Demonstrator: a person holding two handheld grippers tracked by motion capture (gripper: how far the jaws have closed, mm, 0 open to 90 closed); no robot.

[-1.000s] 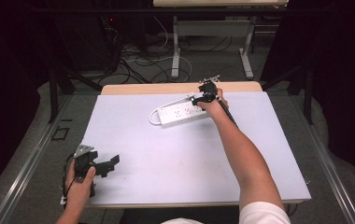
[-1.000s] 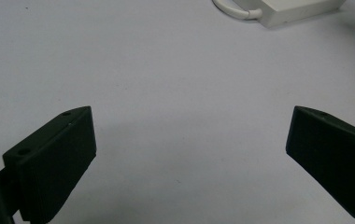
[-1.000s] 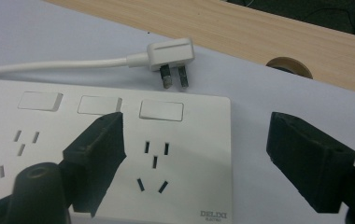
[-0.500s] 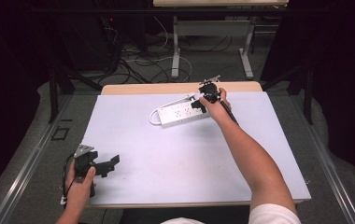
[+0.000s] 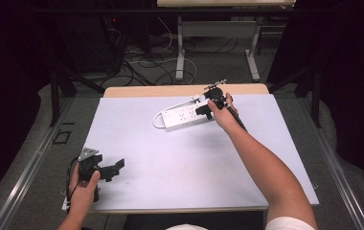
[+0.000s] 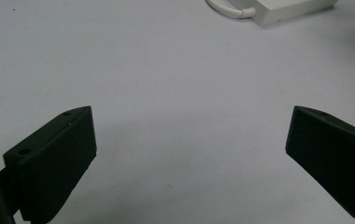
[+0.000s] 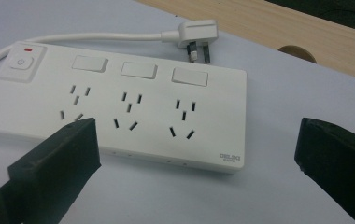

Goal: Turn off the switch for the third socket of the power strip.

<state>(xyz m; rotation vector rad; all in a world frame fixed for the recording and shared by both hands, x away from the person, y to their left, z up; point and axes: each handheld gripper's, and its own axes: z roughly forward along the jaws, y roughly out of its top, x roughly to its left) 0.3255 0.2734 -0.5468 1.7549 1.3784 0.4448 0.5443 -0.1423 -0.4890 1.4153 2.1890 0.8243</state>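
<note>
**Right gripper over the power strip, nothing held**

Your right gripper (image 5: 208,106) hangs over the white power strip (image 5: 186,117), which lies near the far edge of the table (image 5: 180,158); the jaws stand wide apart and hold nothing. The step seems to be a grasp of the strip's end. Lower straight, keep both jaws outside the body, and avoid the plug (image 7: 195,36) behind it. Your left gripper (image 5: 104,168) rests at the near left corner, wide open and empty.

Tabletop (image 5: 180,191) being overlooked from high above its near edge, facing forward and down, left tool view being aimed low across bare surface, right tool view being held close over the power strip (image 7: 119,116), strip being shared by all three views
</note>
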